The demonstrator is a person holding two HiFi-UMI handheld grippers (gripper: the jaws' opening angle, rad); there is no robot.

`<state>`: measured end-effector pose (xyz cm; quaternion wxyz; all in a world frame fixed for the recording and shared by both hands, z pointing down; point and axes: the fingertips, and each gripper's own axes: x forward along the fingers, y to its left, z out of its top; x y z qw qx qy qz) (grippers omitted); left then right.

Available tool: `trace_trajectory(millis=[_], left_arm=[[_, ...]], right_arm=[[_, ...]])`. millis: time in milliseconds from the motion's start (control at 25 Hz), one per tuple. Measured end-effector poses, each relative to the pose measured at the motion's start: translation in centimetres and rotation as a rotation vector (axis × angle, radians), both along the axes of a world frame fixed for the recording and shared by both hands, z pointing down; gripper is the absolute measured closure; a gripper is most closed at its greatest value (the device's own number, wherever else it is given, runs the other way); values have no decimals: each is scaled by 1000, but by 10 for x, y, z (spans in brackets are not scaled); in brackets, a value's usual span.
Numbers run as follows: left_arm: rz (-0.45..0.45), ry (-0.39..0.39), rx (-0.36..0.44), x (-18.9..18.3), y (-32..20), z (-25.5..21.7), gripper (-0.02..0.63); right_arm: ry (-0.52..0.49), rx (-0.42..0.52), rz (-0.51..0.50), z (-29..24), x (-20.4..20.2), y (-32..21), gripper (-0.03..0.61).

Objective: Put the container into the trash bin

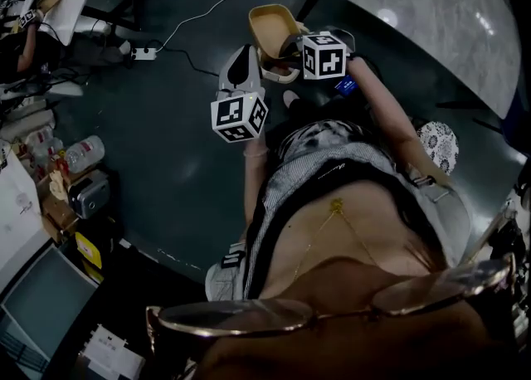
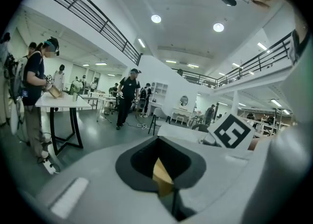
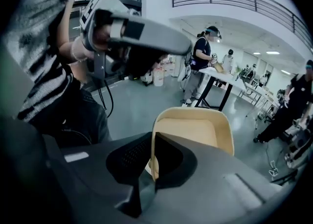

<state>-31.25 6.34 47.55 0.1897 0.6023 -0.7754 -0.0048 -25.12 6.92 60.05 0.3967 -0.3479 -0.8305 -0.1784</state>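
Two grippers are held out ahead of the torso. The tan container (image 3: pixel 195 130) is pinched by its rim in the right gripper (image 3: pixel 152 162), and one corner is nipped by the left gripper (image 2: pixel 164 181). Below the container, dark grey floor (image 1: pixel 166 146) is seen, and beside it a pale marbled table (image 1: pixel 431 13).

Marble-topped table (image 1: pixel 431 13) sitting upper right on dark floor (image 1: pixel 182 146). White cable (image 1: pixel 222 0) running across floor to power strip (image 1: pixel 143 54). Plastic bottle (image 1: pixel 83 153) lying at left beside boxes (image 1: pixel 62 204). Eyeglasses (image 1: pixel 232 318) hanging at bottom edge. Person in dark clothes (image 2: pixel 128 96) standing mid-hall; another person (image 2: pixel 34 100) standing at white table (image 2: pixel 61 103). Ceiling lights (image 2: pixel 156 18) glowing beside railed balcony (image 2: pixel 93 20).
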Motion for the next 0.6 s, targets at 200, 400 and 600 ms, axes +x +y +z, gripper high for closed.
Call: trace_trajectory(millis=[200, 400, 600], left_arm=[[-34, 13, -15, -15, 18, 5, 614], [-57, 27, -29, -26, 27, 16, 614], [-83, 48, -46, -30, 40, 24, 614]], right_arm=[[102, 68, -13, 60, -16, 10, 544], [205, 0, 21, 123, -32, 17, 544], [361, -151, 124, 185, -30, 33, 545]])
